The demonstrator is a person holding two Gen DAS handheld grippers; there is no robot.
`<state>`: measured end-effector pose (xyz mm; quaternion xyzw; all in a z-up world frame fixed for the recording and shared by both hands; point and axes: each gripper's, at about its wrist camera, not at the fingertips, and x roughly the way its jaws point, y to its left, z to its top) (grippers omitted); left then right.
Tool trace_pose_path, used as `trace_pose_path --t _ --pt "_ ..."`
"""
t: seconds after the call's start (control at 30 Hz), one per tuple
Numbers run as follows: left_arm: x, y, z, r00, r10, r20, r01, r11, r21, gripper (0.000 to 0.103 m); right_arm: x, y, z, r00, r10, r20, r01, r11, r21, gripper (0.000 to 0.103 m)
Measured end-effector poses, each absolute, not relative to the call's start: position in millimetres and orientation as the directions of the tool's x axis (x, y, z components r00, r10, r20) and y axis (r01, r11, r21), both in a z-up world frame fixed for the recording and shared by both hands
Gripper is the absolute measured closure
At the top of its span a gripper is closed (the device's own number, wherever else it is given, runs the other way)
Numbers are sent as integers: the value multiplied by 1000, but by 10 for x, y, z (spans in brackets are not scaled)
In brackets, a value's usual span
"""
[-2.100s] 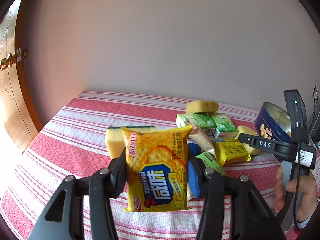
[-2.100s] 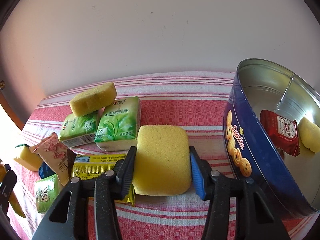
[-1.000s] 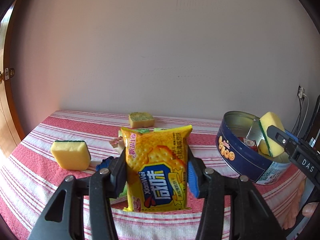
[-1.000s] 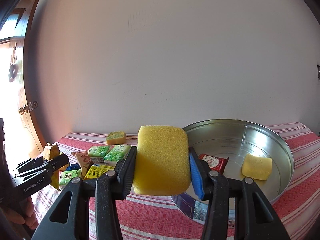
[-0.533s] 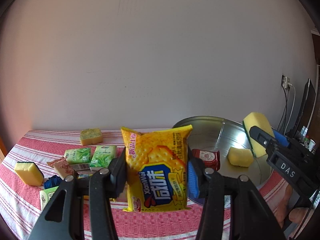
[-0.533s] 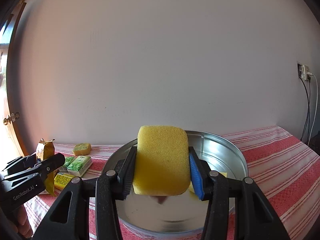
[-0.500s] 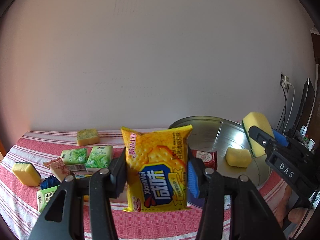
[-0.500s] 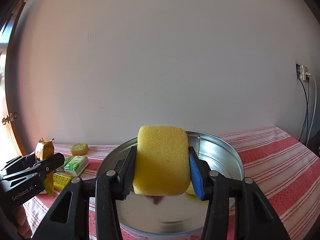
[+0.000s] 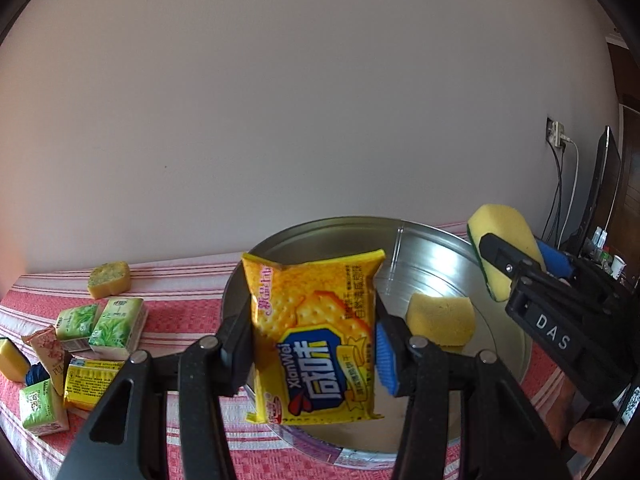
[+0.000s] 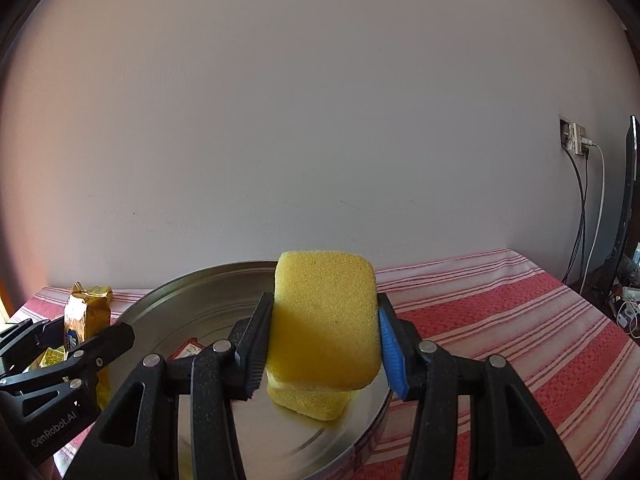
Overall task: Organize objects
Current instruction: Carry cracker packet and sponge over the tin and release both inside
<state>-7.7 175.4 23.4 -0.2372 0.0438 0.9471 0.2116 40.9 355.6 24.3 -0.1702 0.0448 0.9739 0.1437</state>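
Overhead, porous sponge (image 10: 324, 320), glossy packet (image 9: 316, 336)

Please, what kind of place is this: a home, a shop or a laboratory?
Probably a room in a home. A red striped tablecloth covers the table, which stands against a plain wall with a wall socket. Snack packets and a round metal tin lie on it.

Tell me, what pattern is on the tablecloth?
Red and white stripes on the tablecloth, clearest in the right wrist view.
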Motion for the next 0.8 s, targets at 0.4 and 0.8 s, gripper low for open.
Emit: trace_pose_path --t 0.4,0.8 --pt "-134 1966 154 -792 391 -469 -448 -894 12 53 283 3469 159 -885 251 -393 -283 -959 26 52" --pt "-290 2038 24 -772 371 -516 -427 -904 -12 37 204 3568 76 -867 238 -437 -290 -955 54 50"
